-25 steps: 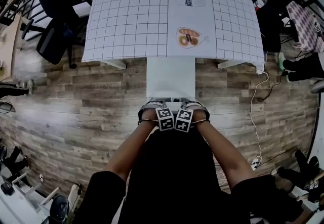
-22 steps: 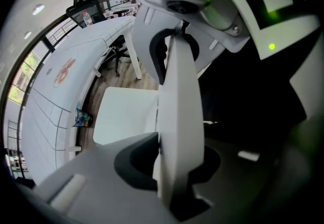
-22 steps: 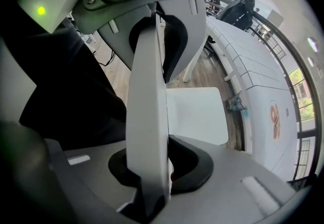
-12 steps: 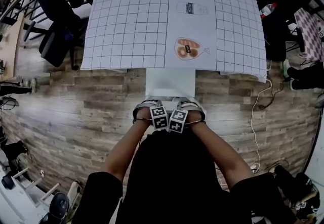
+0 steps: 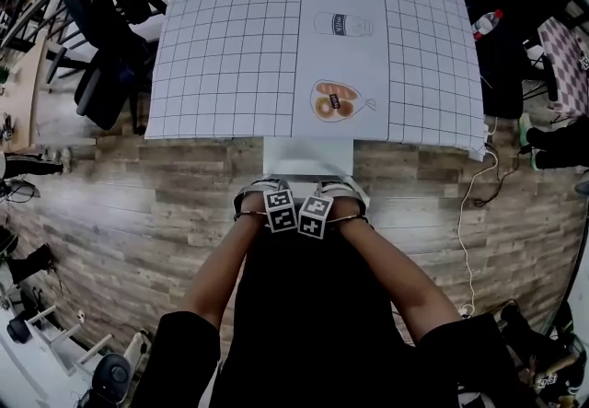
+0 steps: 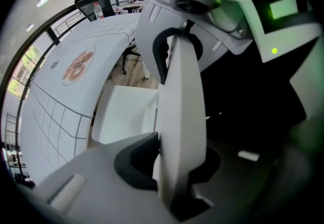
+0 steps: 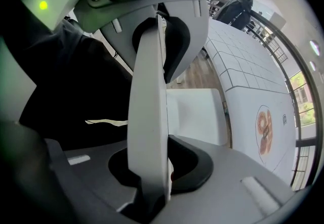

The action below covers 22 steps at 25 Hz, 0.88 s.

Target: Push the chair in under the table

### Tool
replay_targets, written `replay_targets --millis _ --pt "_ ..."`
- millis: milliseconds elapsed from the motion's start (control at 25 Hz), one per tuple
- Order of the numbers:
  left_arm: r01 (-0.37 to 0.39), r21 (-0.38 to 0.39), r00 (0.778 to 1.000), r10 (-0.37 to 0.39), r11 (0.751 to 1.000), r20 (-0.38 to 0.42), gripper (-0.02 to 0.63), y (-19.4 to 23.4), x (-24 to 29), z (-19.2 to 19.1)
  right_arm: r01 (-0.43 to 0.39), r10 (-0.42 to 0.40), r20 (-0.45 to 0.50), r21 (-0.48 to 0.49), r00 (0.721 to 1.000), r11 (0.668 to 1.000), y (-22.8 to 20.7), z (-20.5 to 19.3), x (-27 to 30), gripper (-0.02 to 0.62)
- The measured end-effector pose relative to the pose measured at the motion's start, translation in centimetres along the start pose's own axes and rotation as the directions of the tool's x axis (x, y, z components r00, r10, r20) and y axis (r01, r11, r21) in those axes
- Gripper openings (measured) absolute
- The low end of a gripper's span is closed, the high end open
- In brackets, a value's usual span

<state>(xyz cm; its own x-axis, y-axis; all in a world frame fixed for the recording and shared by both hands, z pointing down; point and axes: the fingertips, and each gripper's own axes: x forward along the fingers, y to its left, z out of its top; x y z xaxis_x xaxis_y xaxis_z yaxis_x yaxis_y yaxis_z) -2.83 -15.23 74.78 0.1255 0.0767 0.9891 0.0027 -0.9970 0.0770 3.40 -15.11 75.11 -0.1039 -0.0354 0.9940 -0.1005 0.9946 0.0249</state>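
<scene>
Pushing step in hand: left gripper [image 5: 262,192] and right gripper [image 5: 339,192] each pinch the backrest [image 6: 181,112] of the white chair [image 5: 307,157], seat partly under the gridded table [image 5: 230,47]; next, the 2 likely need an even, level forward push.

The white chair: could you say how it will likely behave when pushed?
Probably stiff: the thin chair back stands straight in the left hand-held gripper and right hand-held gripper. It should slide easily over the smooth wood floor. Pushed up high, it might tip.
</scene>
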Motion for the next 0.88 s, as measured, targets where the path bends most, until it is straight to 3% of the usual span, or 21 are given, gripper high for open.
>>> replay_targets --millis 320,560,880 --pt "0.003 -0.004 1.000 -0.003 1.000 0.012 0.094 2.6 0.0 0.0 -0.004 0.004 -0.004 -0.004 1.000 1.000 -2.5 0.3 0.3 0.078" --pt "0.005 -0.010 1.000 -0.004 1.000 0.020 0.094 7.0 -0.4 0.6 -0.010 0.009 -0.008 -0.014 1.000 1.000 -7.3 0.2 0.2 0.080" --pt "0.004 0.004 1.000 -0.004 1.000 0.020 0.091 8.4 -0.3 0.9 -0.011 0.011 -0.011 -0.019 1.000 1.000 -8.7 0.0 0.4 0.080"
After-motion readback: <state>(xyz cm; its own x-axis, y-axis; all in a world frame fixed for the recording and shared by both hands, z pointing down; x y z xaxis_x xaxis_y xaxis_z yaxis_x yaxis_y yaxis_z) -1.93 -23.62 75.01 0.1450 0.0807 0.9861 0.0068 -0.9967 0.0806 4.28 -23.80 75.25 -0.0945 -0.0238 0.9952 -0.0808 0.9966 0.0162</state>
